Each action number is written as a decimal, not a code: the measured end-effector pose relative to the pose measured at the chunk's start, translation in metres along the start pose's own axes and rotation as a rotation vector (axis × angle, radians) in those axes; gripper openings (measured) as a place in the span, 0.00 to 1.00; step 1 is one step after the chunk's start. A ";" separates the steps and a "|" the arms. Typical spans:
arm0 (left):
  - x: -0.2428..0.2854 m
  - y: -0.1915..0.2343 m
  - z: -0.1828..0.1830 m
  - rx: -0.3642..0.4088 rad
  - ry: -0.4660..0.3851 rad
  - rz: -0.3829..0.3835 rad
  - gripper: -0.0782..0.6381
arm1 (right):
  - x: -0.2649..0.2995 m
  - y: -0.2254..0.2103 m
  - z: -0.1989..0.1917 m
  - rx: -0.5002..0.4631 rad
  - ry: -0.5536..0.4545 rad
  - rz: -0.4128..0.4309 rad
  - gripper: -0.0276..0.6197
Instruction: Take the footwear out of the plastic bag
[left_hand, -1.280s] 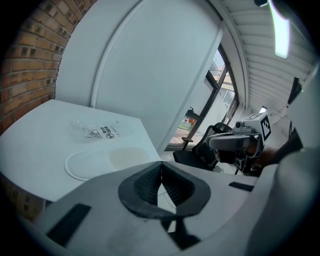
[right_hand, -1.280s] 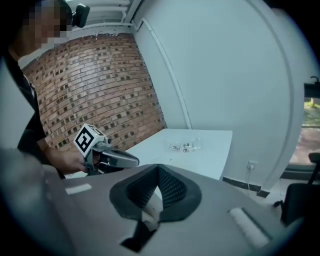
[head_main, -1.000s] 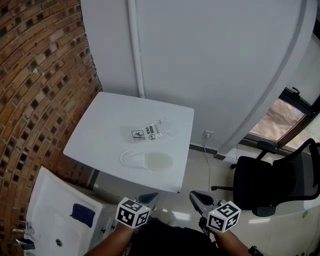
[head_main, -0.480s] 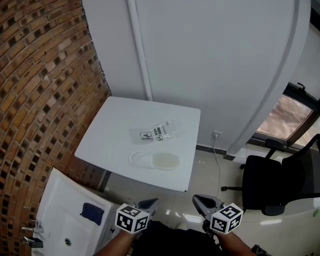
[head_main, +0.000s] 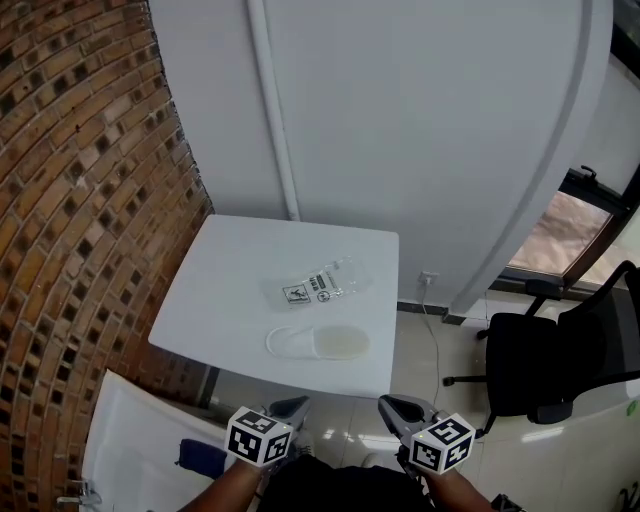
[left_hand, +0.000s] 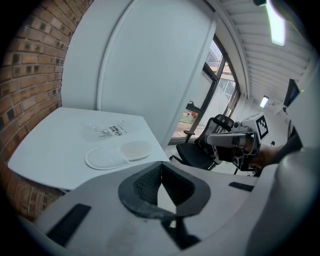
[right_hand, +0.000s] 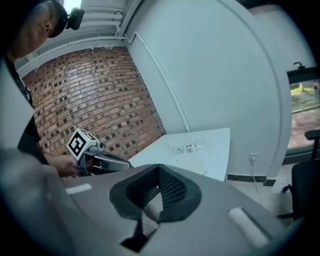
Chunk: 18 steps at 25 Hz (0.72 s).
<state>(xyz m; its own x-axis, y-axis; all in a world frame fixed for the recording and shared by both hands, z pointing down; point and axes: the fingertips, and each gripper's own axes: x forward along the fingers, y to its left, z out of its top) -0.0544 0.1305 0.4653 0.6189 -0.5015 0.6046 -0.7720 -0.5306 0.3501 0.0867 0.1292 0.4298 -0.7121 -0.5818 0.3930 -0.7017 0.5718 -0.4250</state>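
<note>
Two claws show at the bottom of the head view, both well apart from the white tabletop and touching nothing on it. The left claw has its jaws pressed together with nothing between them. The right claw is likewise closed and empty. Each bears its marker cube, and each can be seen in the other's view. On the tabletop a white slipper lies flat near the front edge, its white end toward the brick wall at the left and its beige-tinted end toward the right. Just behind it, near but apart, lies a clear plastic bag with black printed labels, crumpled and low. The slipper lies outside the bag, and whether the bag holds anything cannot be told. A white pipe runs up the pale wall behind the tabletop. A black office chair stands on the floor to the right.
</note>
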 end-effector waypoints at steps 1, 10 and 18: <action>0.000 0.005 0.002 0.001 -0.004 -0.002 0.12 | 0.004 0.001 0.002 0.002 -0.001 -0.008 0.04; -0.003 0.027 0.011 0.016 -0.023 -0.054 0.12 | 0.029 0.016 0.009 -0.019 0.012 -0.053 0.04; 0.000 0.033 0.016 0.010 -0.034 -0.079 0.12 | 0.035 0.016 0.004 -0.025 0.034 -0.070 0.04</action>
<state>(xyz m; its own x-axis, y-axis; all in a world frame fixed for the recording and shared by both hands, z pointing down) -0.0780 0.1023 0.4653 0.6825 -0.4808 0.5504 -0.7191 -0.5762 0.3884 0.0507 0.1161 0.4333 -0.6614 -0.6013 0.4483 -0.7498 0.5450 -0.3752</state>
